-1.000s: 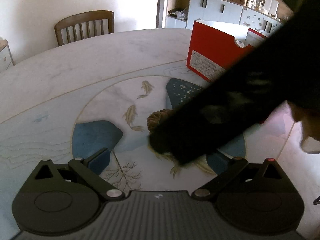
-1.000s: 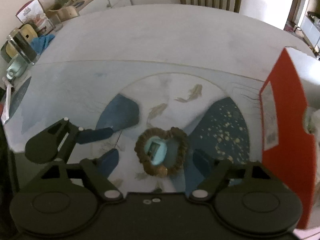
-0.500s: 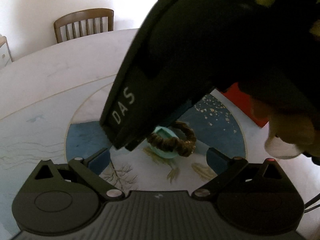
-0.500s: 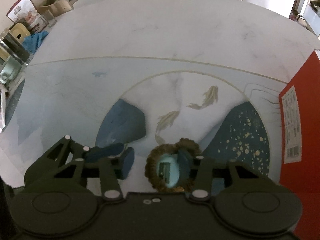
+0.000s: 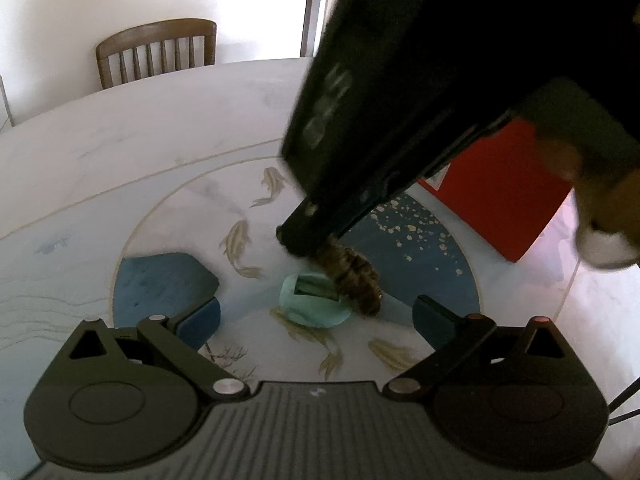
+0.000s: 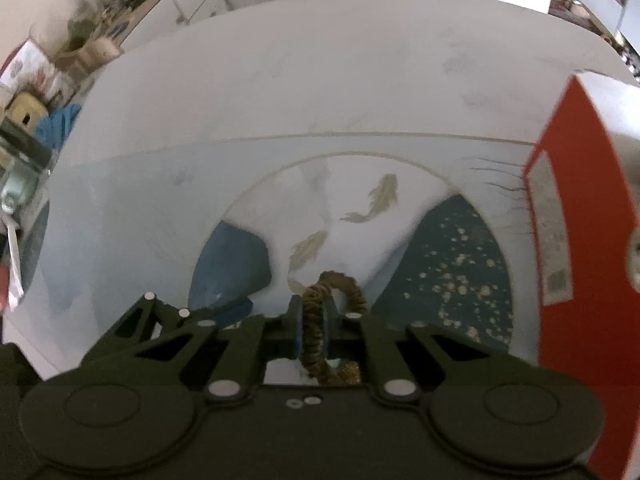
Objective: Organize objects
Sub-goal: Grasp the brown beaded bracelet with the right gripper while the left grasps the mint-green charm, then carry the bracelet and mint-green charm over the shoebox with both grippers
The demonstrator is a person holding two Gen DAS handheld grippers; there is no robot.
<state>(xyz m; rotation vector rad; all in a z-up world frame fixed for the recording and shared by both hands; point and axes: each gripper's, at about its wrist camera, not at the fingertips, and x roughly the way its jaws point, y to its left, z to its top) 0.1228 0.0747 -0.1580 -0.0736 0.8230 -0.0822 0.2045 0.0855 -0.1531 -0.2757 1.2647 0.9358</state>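
Observation:
A brown fuzzy hair scrunchie [image 6: 313, 340] is pinched between the blue pads of my right gripper [image 6: 314, 320], which is shut on one side of the loop. In the left wrist view the scrunchie [image 5: 354, 276] hangs from the right gripper [image 5: 296, 236], its lower end beside a small mint-green object [image 5: 316, 300] lying on the painted table [image 5: 160, 152]. My left gripper [image 5: 316, 316] is open just in front of the mint object, its fingers either side and not touching it. A hand and a dark sleeve fill the upper right of that view.
A red box [image 5: 496, 200] [image 6: 580, 240] with a white label stands on the table to the right. A wooden chair [image 5: 156, 52] is at the far edge. Cluttered cabinets [image 6: 80, 52] line the wall at the left of the right wrist view.
My right gripper has gone from open to shut on the scrunchie, pulling it up from around the mint object. The left gripper has stayed where it was.

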